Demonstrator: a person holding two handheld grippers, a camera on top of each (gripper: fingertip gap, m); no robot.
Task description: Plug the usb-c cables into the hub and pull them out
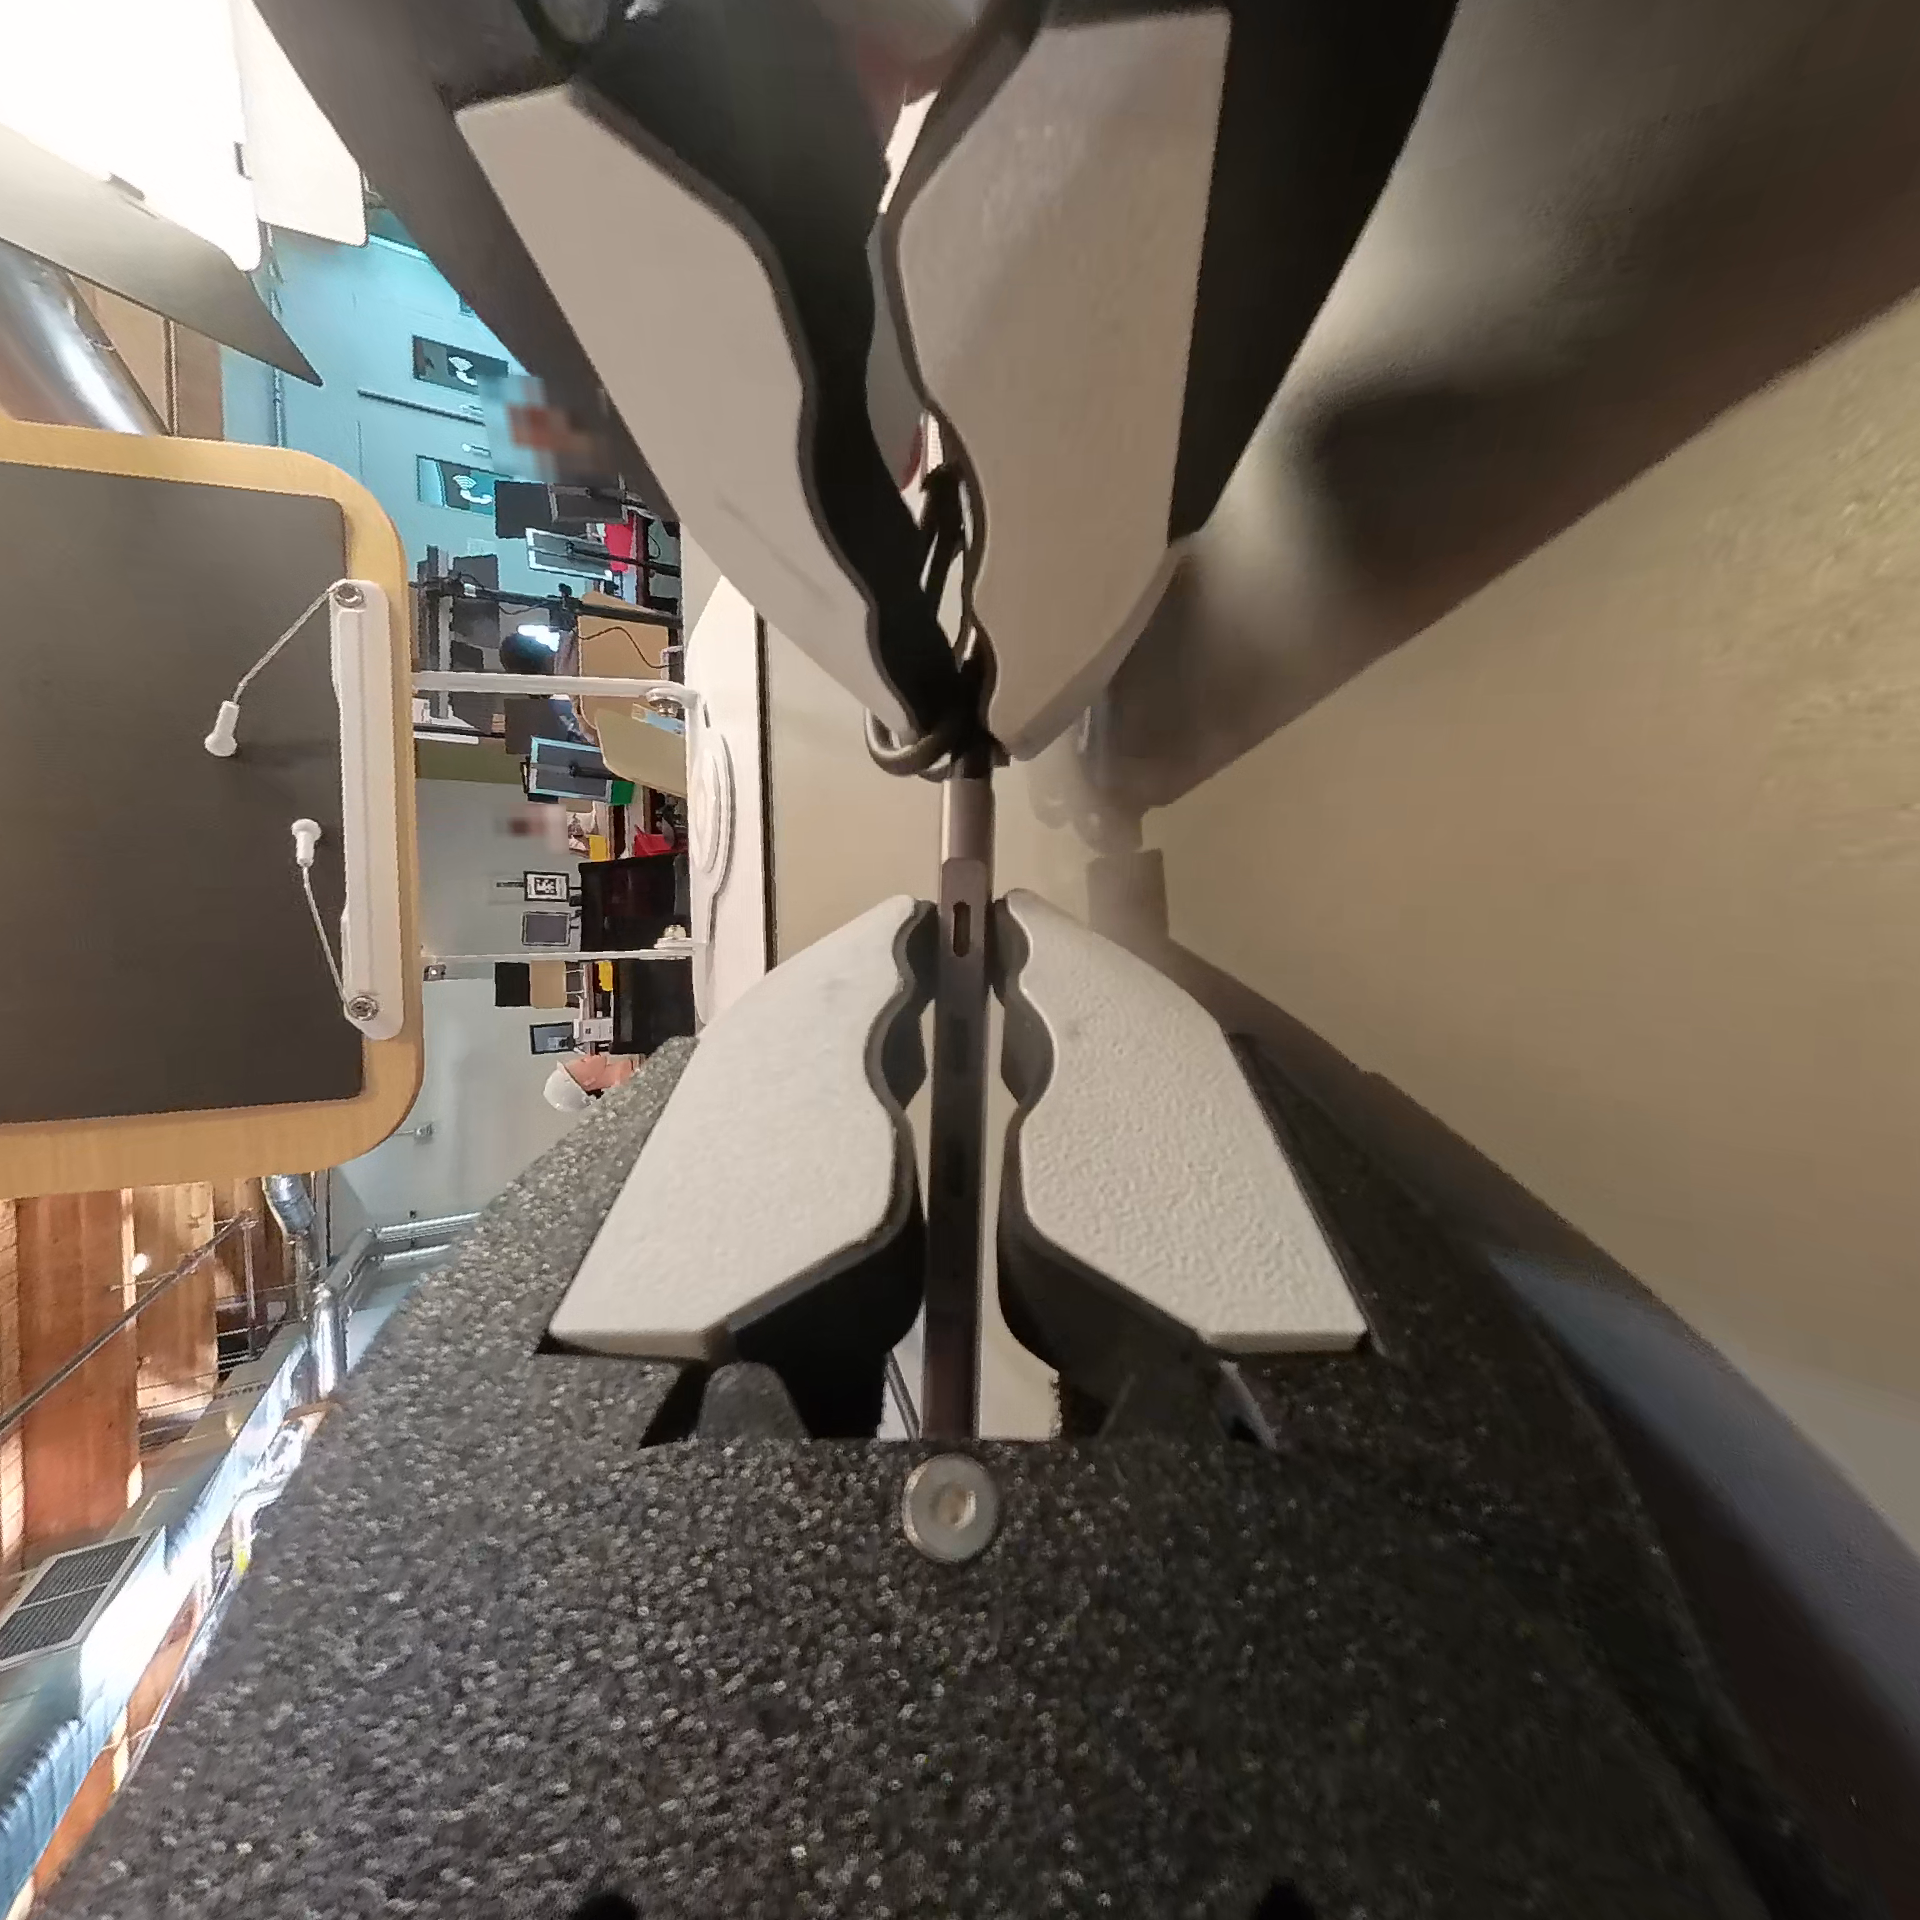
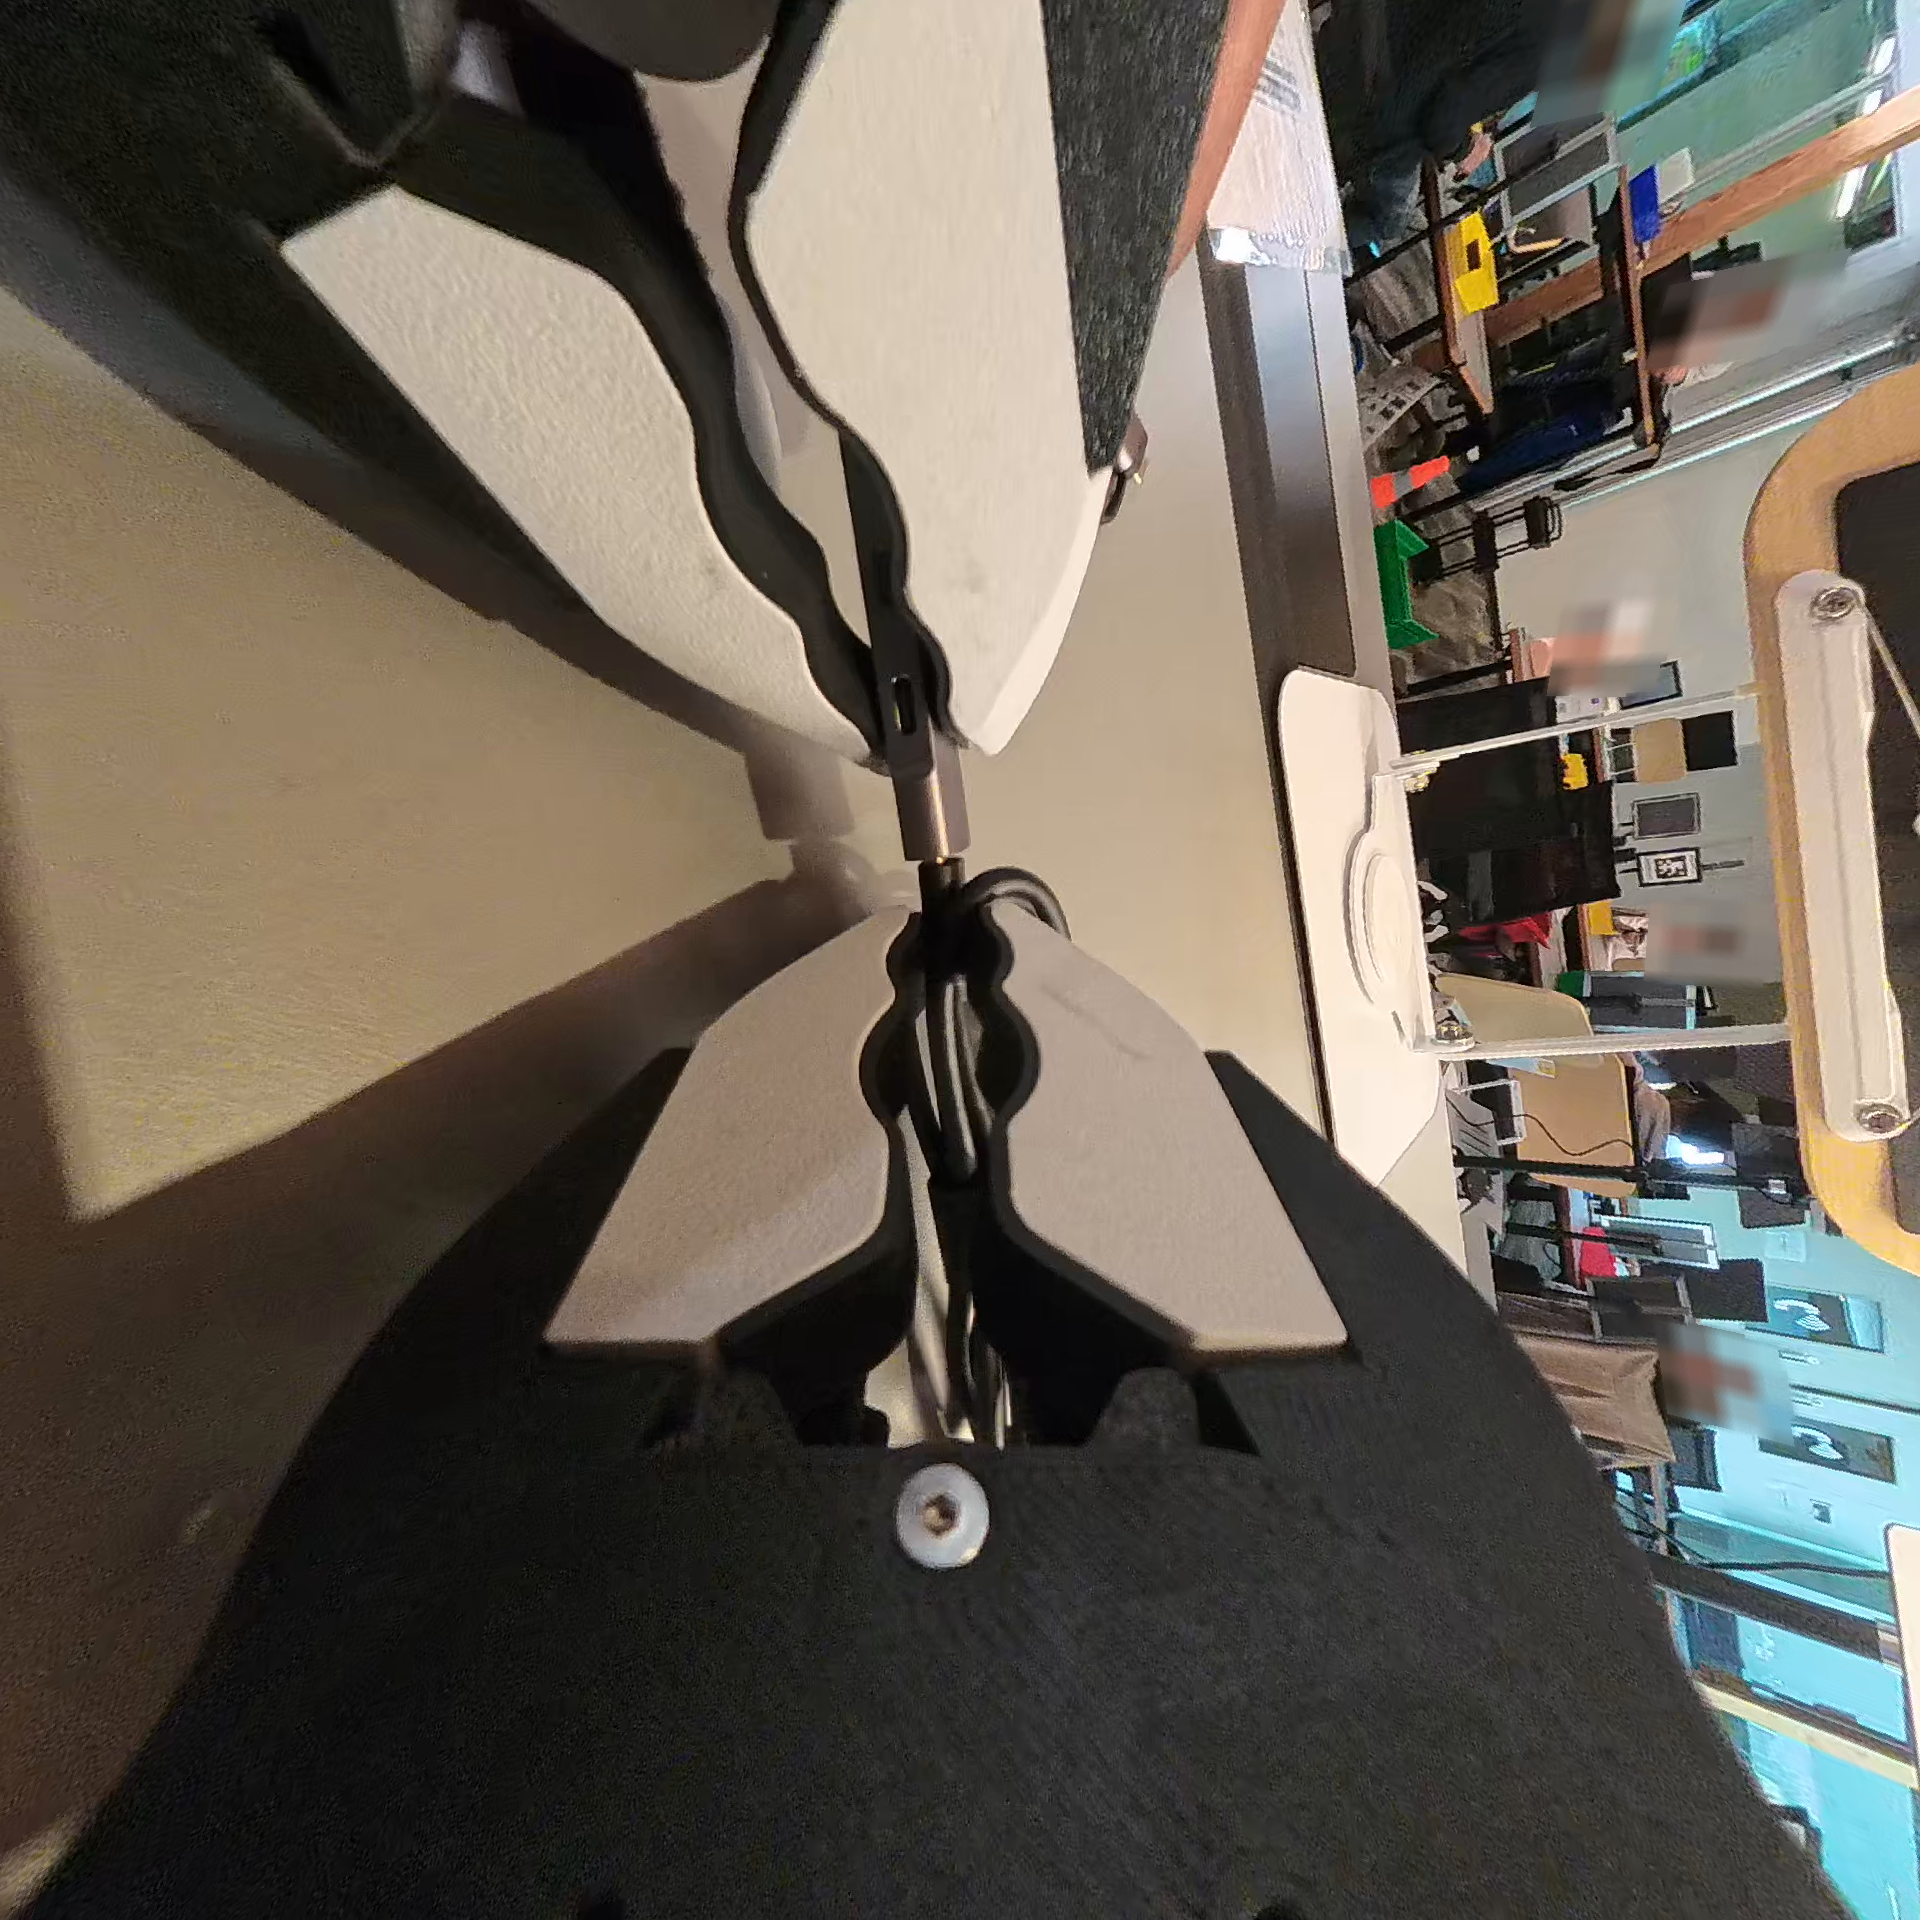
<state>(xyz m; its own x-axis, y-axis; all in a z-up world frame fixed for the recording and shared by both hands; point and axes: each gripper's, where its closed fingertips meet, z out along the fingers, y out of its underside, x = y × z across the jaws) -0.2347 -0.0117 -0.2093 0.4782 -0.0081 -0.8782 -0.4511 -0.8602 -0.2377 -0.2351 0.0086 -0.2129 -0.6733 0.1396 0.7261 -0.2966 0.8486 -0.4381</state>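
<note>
Left gripper (image 1: 956, 925) jaws clenched on hub (image 1: 958, 1091); right gripper (image 2: 945, 925) clamped on USB-C cable (image 2: 948, 1081), plug (image 2: 935, 805) at 12 o'clock. Off-axis pull: connector bent.

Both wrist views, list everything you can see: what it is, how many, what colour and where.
hub: one, grey, edge-on between the left pads, off the table
usb-c cable: one, black, looped, pinched between the right pads
plug: one, grey metal, at the hub's end, between the two grippers
table: one, beige, beside both grippers
board: one, black with a wood frame, far side of the table
cords: two, white, hanging from a white bar on the board
shelves: several, cluttered, in the background
left hand-held gripper: one, white pads, shut on the hub
right hand-held gripper: one, white pads, shut on the cable
</note>
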